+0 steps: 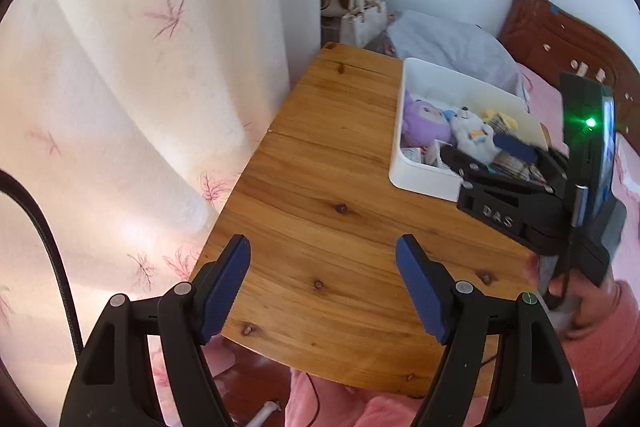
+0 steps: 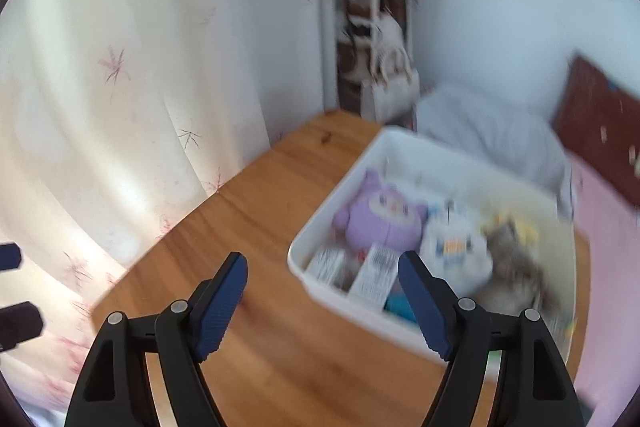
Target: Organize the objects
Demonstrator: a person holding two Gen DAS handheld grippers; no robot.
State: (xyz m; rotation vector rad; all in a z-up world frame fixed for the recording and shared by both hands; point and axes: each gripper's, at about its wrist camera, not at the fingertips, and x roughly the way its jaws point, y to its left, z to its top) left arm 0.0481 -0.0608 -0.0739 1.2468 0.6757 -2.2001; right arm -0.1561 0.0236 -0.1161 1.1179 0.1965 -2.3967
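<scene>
A white bin (image 1: 420,183) (image 2: 316,283) sits at the right side of a wooden table (image 1: 320,211) (image 2: 260,227). It holds a purple plush (image 1: 424,119) (image 2: 380,223), a white and blue plush (image 1: 472,135) (image 2: 456,247), a grey and yellow plush (image 2: 516,259) and small boxes (image 2: 372,275). My left gripper (image 1: 323,247) is open and empty above the table's near part. My right gripper (image 2: 323,265) is open and empty, its right finger over the bin's near rim. In the left wrist view the right gripper (image 1: 520,163) reaches over the bin.
A flowered curtain (image 1: 140,87) hangs left of the table. A bed with pink cover (image 2: 608,267), a grey pillow (image 1: 452,43) and a dark wooden headboard (image 1: 560,35) lies to the right. A white bag (image 1: 364,15) and shelves stand behind the table.
</scene>
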